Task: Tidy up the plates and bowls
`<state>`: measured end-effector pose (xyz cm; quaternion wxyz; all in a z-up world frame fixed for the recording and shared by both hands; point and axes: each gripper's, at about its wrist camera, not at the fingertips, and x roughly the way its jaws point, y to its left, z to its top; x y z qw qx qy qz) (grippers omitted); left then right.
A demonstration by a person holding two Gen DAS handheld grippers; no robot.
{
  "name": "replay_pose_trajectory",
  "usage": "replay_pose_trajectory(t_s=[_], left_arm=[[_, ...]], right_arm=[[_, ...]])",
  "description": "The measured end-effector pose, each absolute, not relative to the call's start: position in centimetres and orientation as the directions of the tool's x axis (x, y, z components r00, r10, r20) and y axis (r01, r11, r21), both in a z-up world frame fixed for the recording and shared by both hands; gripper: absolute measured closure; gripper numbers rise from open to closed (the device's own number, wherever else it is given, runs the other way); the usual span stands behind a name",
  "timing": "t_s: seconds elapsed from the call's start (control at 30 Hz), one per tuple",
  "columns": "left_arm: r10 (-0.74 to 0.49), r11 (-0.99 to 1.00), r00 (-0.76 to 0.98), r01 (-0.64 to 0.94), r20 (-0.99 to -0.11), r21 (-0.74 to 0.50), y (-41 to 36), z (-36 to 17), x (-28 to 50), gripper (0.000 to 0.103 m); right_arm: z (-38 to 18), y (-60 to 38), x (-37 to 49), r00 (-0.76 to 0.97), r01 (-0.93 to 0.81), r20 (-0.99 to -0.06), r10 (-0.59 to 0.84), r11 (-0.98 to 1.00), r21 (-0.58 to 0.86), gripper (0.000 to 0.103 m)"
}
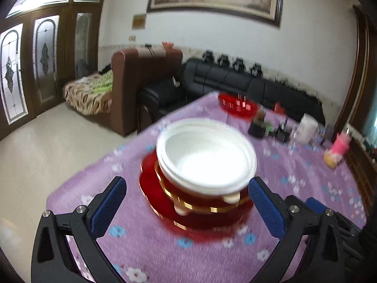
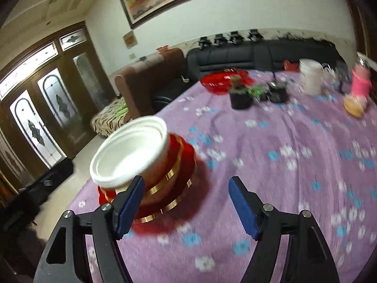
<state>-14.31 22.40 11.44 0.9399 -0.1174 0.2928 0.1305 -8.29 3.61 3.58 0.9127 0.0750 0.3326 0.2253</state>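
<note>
Currently, both grippers, left gripper [image 1: 187, 195] and right gripper [image 2: 187, 202], gape wide and empty; the bowl stack [image 1: 205, 158] sits near the table's [image 1: 306, 188] left edge.

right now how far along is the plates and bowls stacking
Done, by the look of it: white bowls sit nested on the red, gold-trimmed plates in one stack. In hand: nothing; the left tool and right tool are both open and empty. Left: possibly the red basket further back.
</note>
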Motion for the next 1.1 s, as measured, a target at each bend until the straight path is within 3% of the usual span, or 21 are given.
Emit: replay_pose_trajectory(t_s=[0.43, 1.1], left_arm=[[0.19, 0.953, 0.747, -0.296, -0.637, -0.063, 20.4, 9.1, -14.2, 0.0], [0.156, 0.95, 0.7, -0.301, -0.697, -0.089, 21.6, 7.2, -14.1, 0.0]], right_arm=[[0.6, 3.0, -10.3, 0.644, -0.338, -0.624, 0.443, 0.896, 0.288, 0.022], [-0.9, 5.1, -10.6, 0.606, -0.36, -0.668, 0.431, 0.898, 0.252, 0.021]])
